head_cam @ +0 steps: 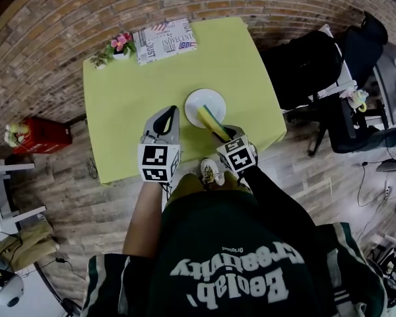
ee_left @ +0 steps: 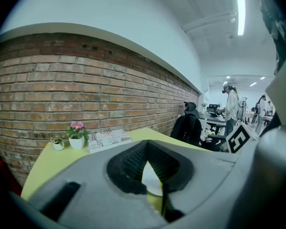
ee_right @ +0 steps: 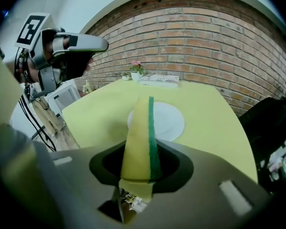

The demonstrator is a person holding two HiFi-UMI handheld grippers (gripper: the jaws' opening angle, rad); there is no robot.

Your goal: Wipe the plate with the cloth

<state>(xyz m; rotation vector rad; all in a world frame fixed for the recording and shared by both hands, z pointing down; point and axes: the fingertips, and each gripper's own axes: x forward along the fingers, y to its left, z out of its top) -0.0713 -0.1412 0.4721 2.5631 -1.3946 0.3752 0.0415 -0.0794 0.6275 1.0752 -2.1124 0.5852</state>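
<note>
The right hand-held gripper (head_cam: 219, 132) pinches the cloth (head_cam: 210, 120), a yellow pad with a green edge. The cloth sticks out ahead of it over the near rim of the plate (head_cam: 199, 100). To its left, the left hand-held gripper (head_cam: 172, 113) hangs above the surface (head_cam: 125, 91) beside the plate, jaws pressed together and empty.

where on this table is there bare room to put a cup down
Bare: the table left of the plate, in front of the flower pot; also the strip right of the plate. Crowded: the back edge, with that pot and the printed paper.
</note>
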